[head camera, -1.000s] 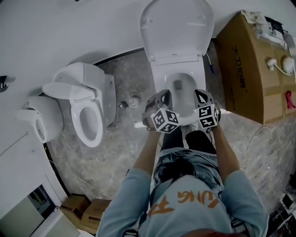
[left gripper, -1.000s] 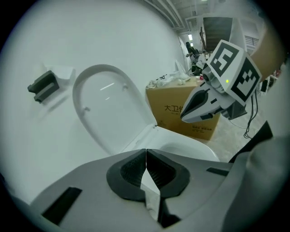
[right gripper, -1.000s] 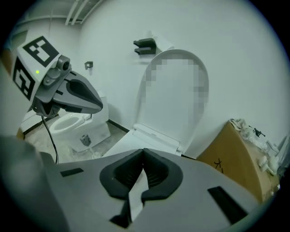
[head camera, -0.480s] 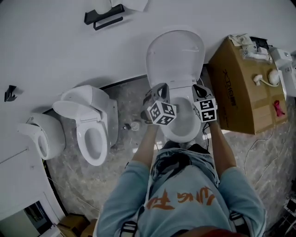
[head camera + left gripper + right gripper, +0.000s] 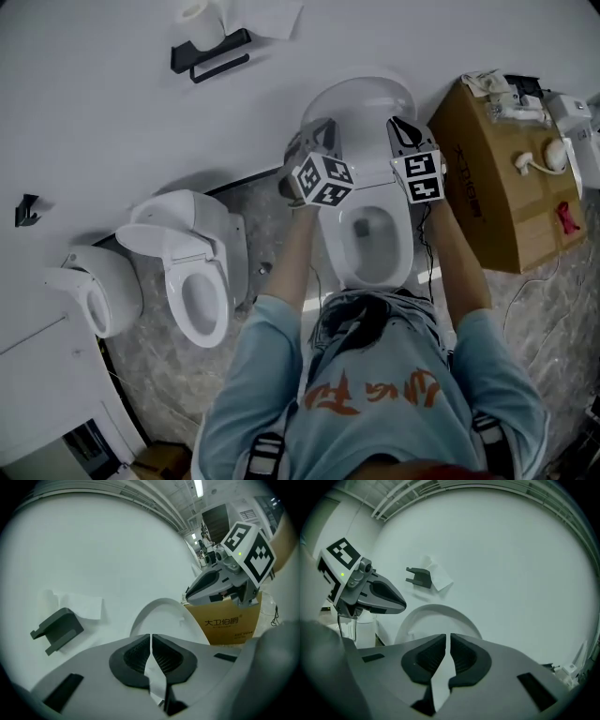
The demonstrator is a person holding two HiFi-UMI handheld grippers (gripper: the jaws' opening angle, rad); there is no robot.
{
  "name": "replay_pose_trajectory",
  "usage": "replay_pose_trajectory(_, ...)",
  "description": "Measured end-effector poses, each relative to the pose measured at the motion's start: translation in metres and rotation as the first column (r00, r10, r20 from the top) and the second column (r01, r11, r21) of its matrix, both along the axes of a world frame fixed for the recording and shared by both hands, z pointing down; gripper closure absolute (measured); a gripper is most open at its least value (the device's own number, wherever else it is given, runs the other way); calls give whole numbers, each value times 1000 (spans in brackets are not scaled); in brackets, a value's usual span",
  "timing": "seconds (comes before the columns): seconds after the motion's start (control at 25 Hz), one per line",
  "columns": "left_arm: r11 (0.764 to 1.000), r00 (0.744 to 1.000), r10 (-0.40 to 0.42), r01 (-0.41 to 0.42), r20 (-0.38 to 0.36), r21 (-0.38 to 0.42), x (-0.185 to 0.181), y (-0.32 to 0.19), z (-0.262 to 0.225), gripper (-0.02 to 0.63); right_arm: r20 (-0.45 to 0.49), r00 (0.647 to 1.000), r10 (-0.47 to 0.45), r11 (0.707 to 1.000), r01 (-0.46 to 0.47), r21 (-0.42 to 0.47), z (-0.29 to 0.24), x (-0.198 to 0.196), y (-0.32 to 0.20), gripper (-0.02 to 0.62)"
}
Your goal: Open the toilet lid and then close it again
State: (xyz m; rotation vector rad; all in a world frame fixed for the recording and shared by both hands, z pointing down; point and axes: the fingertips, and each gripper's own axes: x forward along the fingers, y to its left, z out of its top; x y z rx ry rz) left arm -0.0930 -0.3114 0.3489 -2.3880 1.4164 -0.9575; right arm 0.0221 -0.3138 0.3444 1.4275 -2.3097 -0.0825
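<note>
The white toilet (image 5: 370, 239) stands in the middle of the head view with its lid (image 5: 361, 103) raised against the wall. My left gripper (image 5: 314, 131) and right gripper (image 5: 398, 127) are held side by side in front of the lid's upper part; whether they touch it cannot be told. The left gripper (image 5: 151, 637) is shut and empty, and the lid (image 5: 159, 616) rises just beyond it. The right gripper (image 5: 449, 637) has just been opening by a hair; its pads look closed with nothing between them, and the lid (image 5: 436, 616) is ahead.
A large cardboard box (image 5: 497, 178) with small fittings on top stands right of the toilet. Two more white toilets (image 5: 192, 272) (image 5: 94, 286) stand at the left. A black paper holder (image 5: 211, 52) hangs on the wall above.
Both grippers have risen from the front of the bowl to the upper part of the raised lid. The head view has shifted and shows more of the wall.
</note>
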Motion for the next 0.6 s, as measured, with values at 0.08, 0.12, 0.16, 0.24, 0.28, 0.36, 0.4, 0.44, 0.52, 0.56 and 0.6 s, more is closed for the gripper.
replay_pose_trajectory(0.08,1000,1000,12,-12,18,12,2,-19,-10,575,-38,999,-29,999,29,14,-11,-5,-21,515)
replay_pose_trajectory(0.12,1000,999,18,-19,27,16,2,-29,-15,575,-64,997,-41,999,43,22,-17,-7,-32,490)
replay_pose_trajectory(0.16,999,999,26,-26,37,18,2,-38,-18,574,-91,994,-52,998,54,29,-22,-10,-43,478)
replay_pose_trajectory(0.24,999,997,44,-45,58,17,3,-54,-23,572,-149,986,-72,996,79,46,-30,-14,-61,474)
replay_pose_trajectory(0.28,998,996,54,-56,68,16,3,-61,-25,572,-182,980,-84,994,95,52,-32,-17,-70,472)
replay_pose_trajectory(0.36,997,993,76,-77,89,12,5,-73,-27,554,-261,958,-117,989,135,51,-32,-23,-85,461)
replay_pose_trajectory(0.4,996,991,91,-91,102,1,7,-78,-26,500,-301,944,-134,987,156,48,-31,-26,-91,448)
replay_pose_trajectory(0.44,994,988,107,-106,115,-16,10,-83,-23,442,-336,930,-149,984,175,46,-31,-28,-97,442)
replay_pose_trajectory(0.52,991,981,134,-128,144,-50,14,-92,-16,406,-387,906,-174,978,205,40,-30,-32,-106,440)
replay_pose_trajectory(0.56,990,978,137,-129,155,-62,14,-97,-12,407,-407,895,-183,976,216,34,-28,-35,-110,440)
replay_pose_trajectory(0.6,990,978,134,-124,159,-73,13,-101,-8,407,-425,885,-190,974,223,28,-25,-37,-113,440)
